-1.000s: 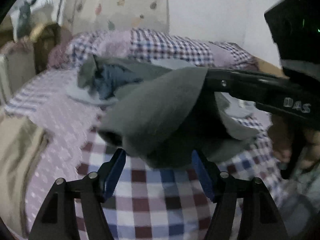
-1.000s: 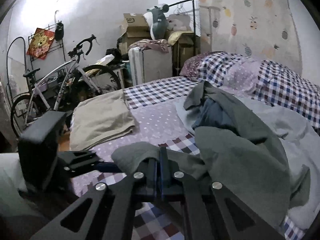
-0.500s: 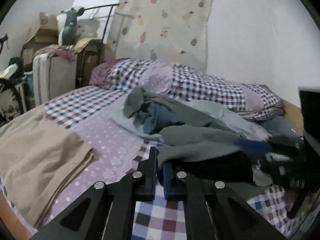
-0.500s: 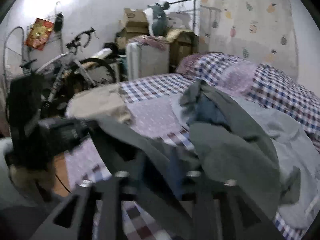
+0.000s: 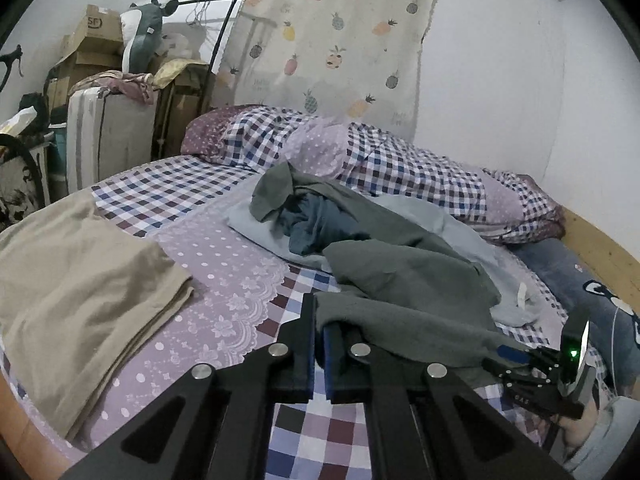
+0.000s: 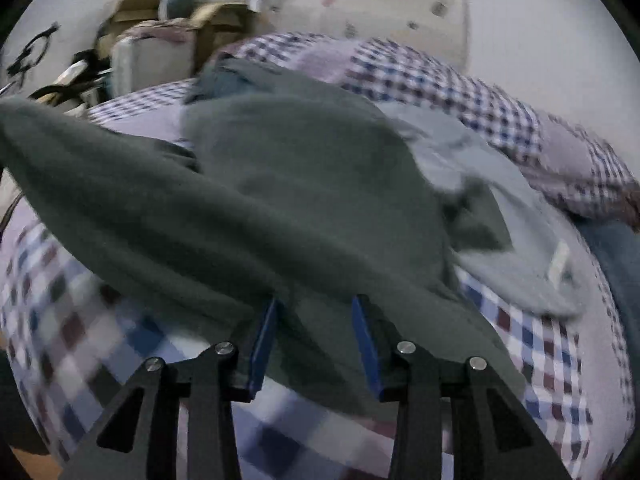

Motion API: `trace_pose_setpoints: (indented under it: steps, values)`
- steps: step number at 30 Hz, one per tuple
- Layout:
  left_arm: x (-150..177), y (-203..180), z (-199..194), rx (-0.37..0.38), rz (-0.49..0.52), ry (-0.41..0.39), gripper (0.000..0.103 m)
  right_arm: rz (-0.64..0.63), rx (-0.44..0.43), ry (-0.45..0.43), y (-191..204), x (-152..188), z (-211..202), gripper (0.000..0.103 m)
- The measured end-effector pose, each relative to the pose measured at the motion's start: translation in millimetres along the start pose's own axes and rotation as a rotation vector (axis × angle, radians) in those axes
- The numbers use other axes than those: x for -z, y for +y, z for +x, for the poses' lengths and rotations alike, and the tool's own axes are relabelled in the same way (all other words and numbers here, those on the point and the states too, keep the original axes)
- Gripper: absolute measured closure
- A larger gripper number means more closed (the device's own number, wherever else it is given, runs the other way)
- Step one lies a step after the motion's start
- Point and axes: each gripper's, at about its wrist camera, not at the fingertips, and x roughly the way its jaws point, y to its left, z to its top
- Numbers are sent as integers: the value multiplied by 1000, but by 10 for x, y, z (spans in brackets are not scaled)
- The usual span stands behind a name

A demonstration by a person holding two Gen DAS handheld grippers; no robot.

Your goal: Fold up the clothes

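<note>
Bed (image 5: 224, 264): carries everything here; covered in a checked and lilac dotted sheet, with a wooden side rail at its far right edge.
Pillows (image 5: 380, 160): a checked and dotted row along the bed's head, against the white wall.
Curtain (image 5: 340, 32): pale, printed with pineapples, hanging on the wall above the bed's head.
Clothes pile (image 5: 344, 216): crumpled grey-green, dark blue and light grey pieces heaped mid-bed, just below the pillows.
Beige cloth (image 5: 80, 292): folded flat on the bed's left side, well apart from the pile.
Grey-green garment (image 6: 248, 216): stretched above the bed's near part, between the two grippers, its far end running into the pile.
Left gripper (image 5: 320, 324): clenched on one edge of the grey-green garment (image 5: 400, 320), blue pads nearly together with fabric pinched between.
Right gripper (image 6: 316, 312): jaws spread apart, released; the garment drapes over and between its blue pads. This view is blurred. From the left wrist it sits at the bed's right edge (image 5: 516, 354).
</note>
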Motion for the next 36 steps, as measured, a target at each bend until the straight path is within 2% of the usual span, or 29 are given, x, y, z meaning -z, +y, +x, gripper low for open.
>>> trace_pose_setpoints:
  steps: [4, 9, 12, 13, 17, 19, 23, 30, 33, 36]
  values:
    - [-34, 72, -14, 0, -31, -12, 102, 55, 86, 16, -363, 100, -78, 60]
    - [-67, 251, -62, -5, -111, -33, 102, 186, 195, 69, -931, 261, -191, 60]
    - [-72, 355, -80, -11, -156, -39, 102, 268, 201, 85, -1211, 380, -286, 60]
    - [-74, 389, -86, -13, -171, -40, 102, 286, 190, 88, -1271, 410, -310, 60]
    - [-81, 527, -110, -22, -230, -48, 102, 390, -7, 87, -1393, 510, -402, 60]
    - [-86, 593, -113, -31, -251, -50, 102, 451, -79, 93, -1445, 567, -405, 60]
    - [-57, 759, -105, -75, -301, -39, 102, 566, -277, 102, -1501, 661, -346, 58]
    - [-19, 1236, -114, -155, -434, -63, 102, 394, -322, 108, -1066, 549, -394, 57]
    - [36, 1412, -10, -181, -485, -23, 102, 336, -380, 106, -860, 542, -441, 57]
    - [80, 1529, 69, -192, -522, 7, 102, 298, -399, 113, -703, 514, -404, 56]
